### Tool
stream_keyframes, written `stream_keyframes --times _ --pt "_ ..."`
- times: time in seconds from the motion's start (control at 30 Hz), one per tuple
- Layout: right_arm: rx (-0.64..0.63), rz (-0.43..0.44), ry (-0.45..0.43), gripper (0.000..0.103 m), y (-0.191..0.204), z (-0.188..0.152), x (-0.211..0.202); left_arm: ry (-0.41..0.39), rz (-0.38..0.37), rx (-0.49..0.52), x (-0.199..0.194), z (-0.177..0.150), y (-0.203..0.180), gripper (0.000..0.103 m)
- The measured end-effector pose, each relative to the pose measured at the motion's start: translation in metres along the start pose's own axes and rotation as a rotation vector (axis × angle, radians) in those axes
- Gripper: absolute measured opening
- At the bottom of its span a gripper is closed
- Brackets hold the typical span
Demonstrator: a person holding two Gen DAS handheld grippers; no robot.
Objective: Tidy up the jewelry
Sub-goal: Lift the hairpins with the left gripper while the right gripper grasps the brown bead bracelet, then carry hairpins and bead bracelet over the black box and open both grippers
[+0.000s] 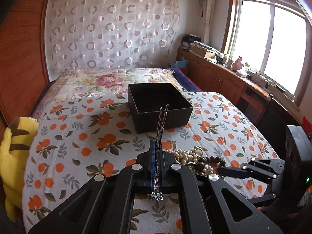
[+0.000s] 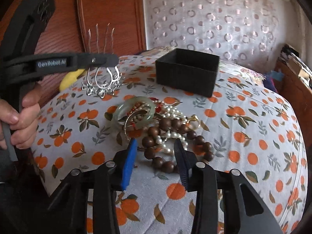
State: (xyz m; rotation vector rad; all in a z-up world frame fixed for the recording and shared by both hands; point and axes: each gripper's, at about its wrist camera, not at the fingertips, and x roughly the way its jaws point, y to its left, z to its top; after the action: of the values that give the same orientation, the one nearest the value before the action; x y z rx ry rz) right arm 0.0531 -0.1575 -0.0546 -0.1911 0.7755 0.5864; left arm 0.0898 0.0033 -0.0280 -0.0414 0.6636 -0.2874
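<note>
My left gripper (image 1: 157, 146) is shut on a silver hair comb (image 1: 160, 124), held above the bed; in the right wrist view the comb (image 2: 101, 78) hangs from that gripper (image 2: 115, 60) with its prongs up. An open black box (image 1: 159, 104) stands on the bed ahead, also in the right wrist view (image 2: 187, 72). A jewelry pile lies on the bedspread: a jade bangle (image 2: 119, 111), pearl strands (image 2: 173, 113) and a brown wooden bead bracelet (image 2: 161, 161). My right gripper (image 2: 156, 148) is open, low over the bead bracelet, and shows in the left wrist view (image 1: 220, 170).
The bed has an orange-print bedspread (image 1: 78, 146). A yellow plush toy (image 1: 13, 146) lies at the left edge. A wooden headboard (image 1: 19, 48) stands on the left. Cabinets with clutter (image 1: 224, 74) run under the window on the right.
</note>
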Motion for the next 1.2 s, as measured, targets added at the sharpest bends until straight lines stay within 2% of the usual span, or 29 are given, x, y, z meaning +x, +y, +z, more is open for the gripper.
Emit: stream_keyframes --times 0.07,0.13,0.23,0.37,0.6,0.83,1.2 --pt "-0.013 0.003 0.019 0.038 0.002 0.0 0.005 -0.002 0.002 -0.001 -0.001 0.001 0.0 0.001" --pt "-0.015 0.005 0.039 0.029 0.0 0.0 0.009 -0.002 0.003 0.0 -0.002 0.002 0.001 0.001" --pt "-0.022 0.017 0.06 0.026 -0.001 0.0 0.014 -0.002 0.002 0.0 -0.002 0.002 0.001 0.001" --pt "-0.028 0.03 0.07 0.015 -0.004 0.001 0.014 -0.002 0.003 0.005 -0.002 0.004 0.002 0.001" --pt "-0.008 0.03 -0.003 0.015 -0.017 0.014 -0.004 0.004 0.002 0.004 0.004 0.012 0.003 0.001" --pt "0.003 0.007 -0.101 0.015 -0.04 0.046 -0.028 0.003 0.011 0.011 0.018 0.029 0.006 0.001" --pt "-0.013 -0.04 -0.175 0.015 -0.062 0.09 -0.043 0.002 0.03 0.065 0.042 0.06 -0.008 0.001"
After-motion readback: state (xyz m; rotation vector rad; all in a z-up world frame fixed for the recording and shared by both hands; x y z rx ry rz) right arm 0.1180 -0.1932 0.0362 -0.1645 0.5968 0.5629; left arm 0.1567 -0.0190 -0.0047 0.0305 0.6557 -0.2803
